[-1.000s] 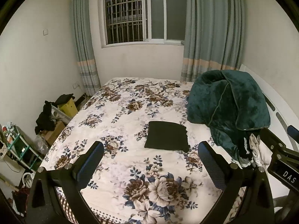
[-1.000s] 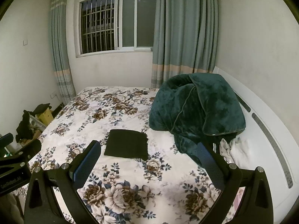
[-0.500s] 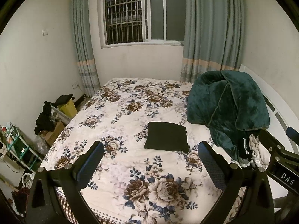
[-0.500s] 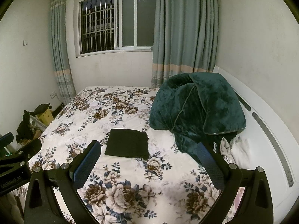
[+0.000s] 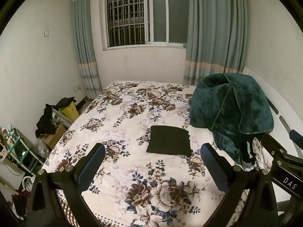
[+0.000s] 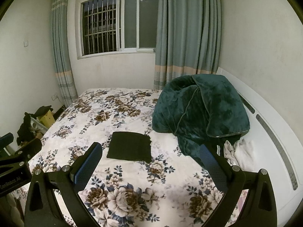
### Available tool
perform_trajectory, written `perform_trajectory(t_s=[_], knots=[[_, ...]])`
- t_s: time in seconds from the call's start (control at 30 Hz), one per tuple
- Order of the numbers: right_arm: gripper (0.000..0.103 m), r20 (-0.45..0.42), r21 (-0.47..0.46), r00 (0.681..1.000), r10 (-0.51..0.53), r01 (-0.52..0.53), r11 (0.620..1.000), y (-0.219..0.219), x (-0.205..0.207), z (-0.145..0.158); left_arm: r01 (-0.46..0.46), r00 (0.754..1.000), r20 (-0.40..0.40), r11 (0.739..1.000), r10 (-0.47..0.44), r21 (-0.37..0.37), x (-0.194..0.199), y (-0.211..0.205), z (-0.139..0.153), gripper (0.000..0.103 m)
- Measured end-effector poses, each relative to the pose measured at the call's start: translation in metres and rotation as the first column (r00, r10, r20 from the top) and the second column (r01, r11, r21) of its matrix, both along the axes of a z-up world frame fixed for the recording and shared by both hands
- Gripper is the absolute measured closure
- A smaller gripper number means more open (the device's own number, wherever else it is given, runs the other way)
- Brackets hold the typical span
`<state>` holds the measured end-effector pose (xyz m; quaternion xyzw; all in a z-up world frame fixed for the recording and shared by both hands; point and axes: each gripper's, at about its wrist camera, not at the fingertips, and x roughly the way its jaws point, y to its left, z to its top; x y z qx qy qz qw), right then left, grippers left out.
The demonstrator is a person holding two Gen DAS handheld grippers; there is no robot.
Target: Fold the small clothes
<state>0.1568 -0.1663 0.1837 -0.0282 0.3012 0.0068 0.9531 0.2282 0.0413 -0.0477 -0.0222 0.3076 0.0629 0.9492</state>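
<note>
Two hand-held tongs hover side by side above the near end of a bed. The left gripper (image 5: 152, 165) has its blue-padded jaws spread wide with nothing between them. The right gripper (image 6: 151, 165) is spread just as wide and also holds nothing. Neither touches the bedding.

Beyond the tips, well apart from both, a small dark garment (image 5: 169, 141) lies flat on the flowered bedspread (image 5: 121, 117), already folded into a neat, roughly square packet. It looks like thin soft cloth, so it should be light and limp, sagging and coming unfolded if lifted by a single corner. A pinch at each of two neighbouring corners, or along one folded edge with both tongs, seems the safest hold. The quilted spread beneath is soft too, so a low pinch may catch it along with the garment.

Just right of the garment a heaped dark green plush blanket (image 6: 200, 111) rises, with pale crumpled clothes (image 6: 236, 151) at its foot, perhaps next to be folded.

Readable writing: "DAS" in white on the right tool's body, seen from the left camera. The left tool, seen from the right camera, carries white lettering too blurred to read reliably.
</note>
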Motion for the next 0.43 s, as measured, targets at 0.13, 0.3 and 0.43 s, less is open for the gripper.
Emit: perform_trajectory(t_s=[0.13, 0.3, 0.43], knots=[[0.0, 0.001, -0.001, 1.0, -0.001, 0.001, 1.0, 0.0006, -0.0012, 0.0001, -0.001, 1.0, 0.0, 1.0, 0.001, 0.003, -0.0001, -0.0001, -0.0001, 0.0], [0.0, 0.001, -0.001, 1.0, -0.004, 0.004, 1.0, 0.0002, -0.0032, -0.001, -0.003, 1.0, 0.004, 1.0, 0.003, 0.003, -0.0006, -0.0001, -0.0001, 0.0], [0.0, 0.001, 0.0, 1.0, -0.006, 0.006, 1.0, 0.0003, -0.0041, -0.0018, 0.0, 1.0, 0.015, 1.0, 0.0, 0.008, 0.0027, 0.0013, 0.0047, 0.0]])
